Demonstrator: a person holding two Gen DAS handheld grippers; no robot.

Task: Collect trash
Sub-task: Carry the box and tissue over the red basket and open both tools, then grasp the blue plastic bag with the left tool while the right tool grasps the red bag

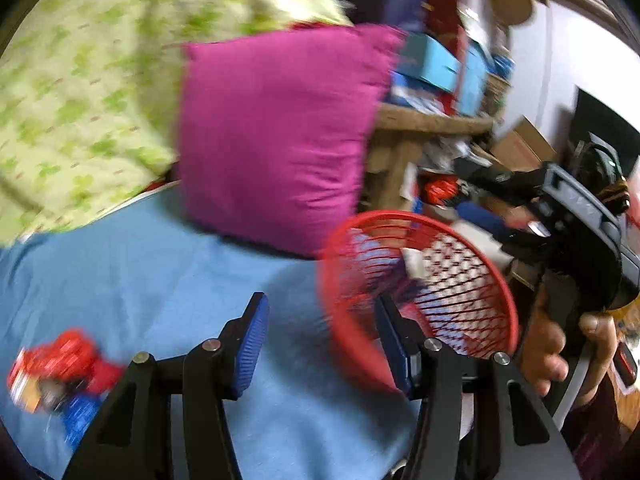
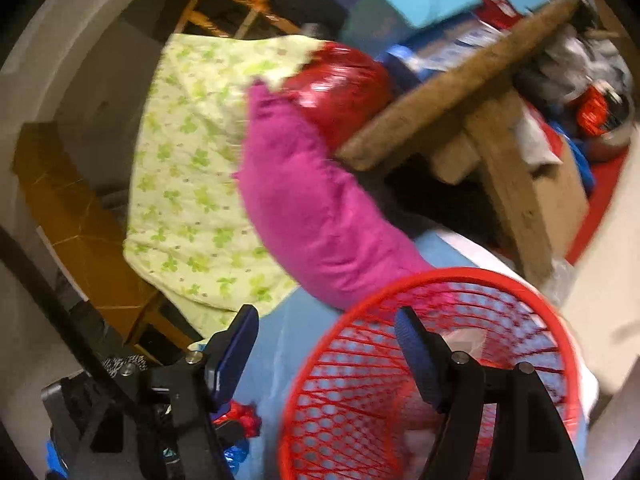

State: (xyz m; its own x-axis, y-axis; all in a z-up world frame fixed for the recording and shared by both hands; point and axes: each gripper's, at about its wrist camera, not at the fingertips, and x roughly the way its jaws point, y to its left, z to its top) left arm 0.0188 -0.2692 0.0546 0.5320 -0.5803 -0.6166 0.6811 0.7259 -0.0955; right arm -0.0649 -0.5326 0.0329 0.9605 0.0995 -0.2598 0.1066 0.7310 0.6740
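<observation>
left gripper [image 1: 320, 344] and right gripper [image 2: 328, 356]: fingers apart, nothing held.

Both wrist views look forward and downward along their jaws, close over the blue bed [image 1: 160, 264]. They share the red basket [image 1: 420, 280] [image 2: 432, 360], pink pillow [image 1: 276, 136] [image 2: 320, 220] and wooden table [image 1: 432, 122] [image 2: 460, 80].

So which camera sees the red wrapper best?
The left wrist view: the wrapper lies whole on the blue sheet, though blurred. The right wrist view shows only a red bit peeking out behind the tool.
</observation>
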